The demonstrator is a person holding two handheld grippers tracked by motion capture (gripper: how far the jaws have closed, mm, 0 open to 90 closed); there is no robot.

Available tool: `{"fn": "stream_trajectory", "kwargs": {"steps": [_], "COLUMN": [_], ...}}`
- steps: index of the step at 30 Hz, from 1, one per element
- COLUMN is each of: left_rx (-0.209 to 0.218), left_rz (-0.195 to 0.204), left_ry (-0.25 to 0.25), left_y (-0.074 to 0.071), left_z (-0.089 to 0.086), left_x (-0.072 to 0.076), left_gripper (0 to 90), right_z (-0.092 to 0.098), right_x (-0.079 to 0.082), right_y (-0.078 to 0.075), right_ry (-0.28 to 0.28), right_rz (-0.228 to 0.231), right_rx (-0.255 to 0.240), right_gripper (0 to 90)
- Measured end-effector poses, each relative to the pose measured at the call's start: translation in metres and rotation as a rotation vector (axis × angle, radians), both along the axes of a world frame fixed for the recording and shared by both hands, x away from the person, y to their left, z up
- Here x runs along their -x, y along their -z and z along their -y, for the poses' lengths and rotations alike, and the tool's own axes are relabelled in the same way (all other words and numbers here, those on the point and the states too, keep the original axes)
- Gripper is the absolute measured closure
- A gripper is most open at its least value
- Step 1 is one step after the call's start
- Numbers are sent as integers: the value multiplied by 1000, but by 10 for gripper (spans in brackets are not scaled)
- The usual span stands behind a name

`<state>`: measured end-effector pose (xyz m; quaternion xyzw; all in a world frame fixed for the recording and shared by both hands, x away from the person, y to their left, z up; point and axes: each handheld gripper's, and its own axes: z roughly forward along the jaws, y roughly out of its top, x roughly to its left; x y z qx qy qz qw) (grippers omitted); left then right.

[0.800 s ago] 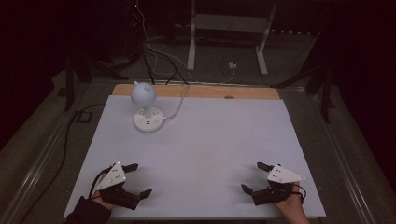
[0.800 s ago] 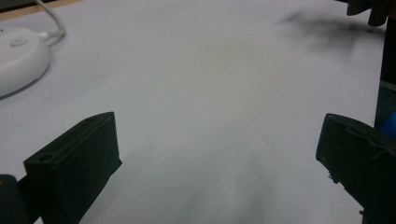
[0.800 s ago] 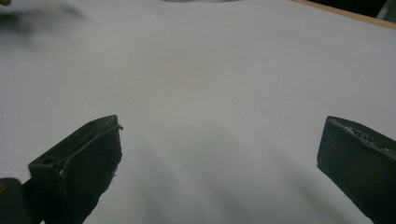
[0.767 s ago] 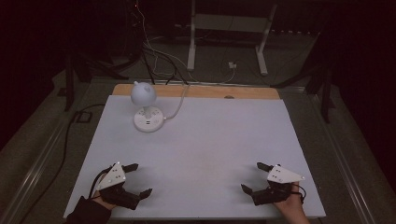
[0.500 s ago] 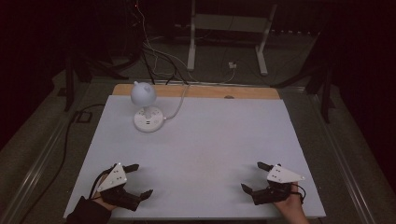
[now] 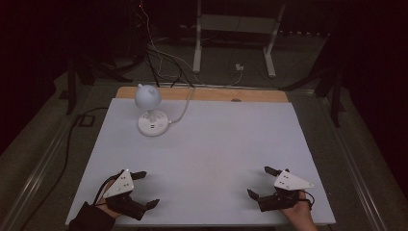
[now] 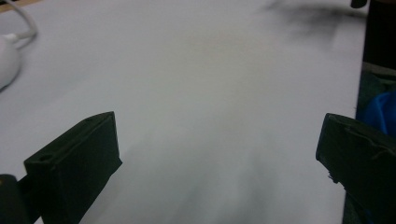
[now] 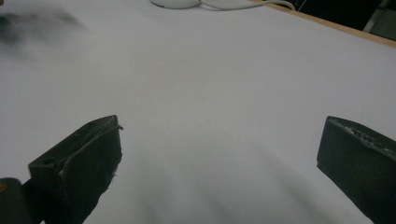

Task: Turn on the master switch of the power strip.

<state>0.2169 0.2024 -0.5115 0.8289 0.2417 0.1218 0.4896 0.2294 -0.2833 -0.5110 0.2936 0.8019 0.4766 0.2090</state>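
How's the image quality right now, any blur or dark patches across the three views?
High view: dim, surroundings near black, white table evenly lit. Left gripper view: soft, lamp base blurred at the edge. Right gripper view: jaws sharp, smudgy dark shadow top left.

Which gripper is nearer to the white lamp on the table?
Left. The left gripper sits at the near left edge, on the same side as the white lamp at the far left. The right gripper sits at the near right corner, diagonally across the table.

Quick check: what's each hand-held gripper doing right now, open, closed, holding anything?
Left hand-held gripper: open, jaws wide apart, holding nothing.
Right hand-held gripper: open, jaws wide apart, holding nothing.
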Motion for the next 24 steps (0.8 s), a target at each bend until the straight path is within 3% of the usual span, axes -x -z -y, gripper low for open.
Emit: {"fn": "stream_trajectory", "kwargs": {"steps": [13, 24], "left_rx": [-5, 12], "left_rz": [-1, 8], "left_ry": [77, 84], "left_y": [-11, -28], "left_z": [12, 20], "left_x": [-3, -13], "left_gripper": [1, 1], "right_z": [0, 1], "right_x": [4, 5], "right_y": [-5, -5], "right_ry": [9, 17], "right_rz": [24, 20], "right_rx": [-34, -49], "right_gripper": [0, 0]}}
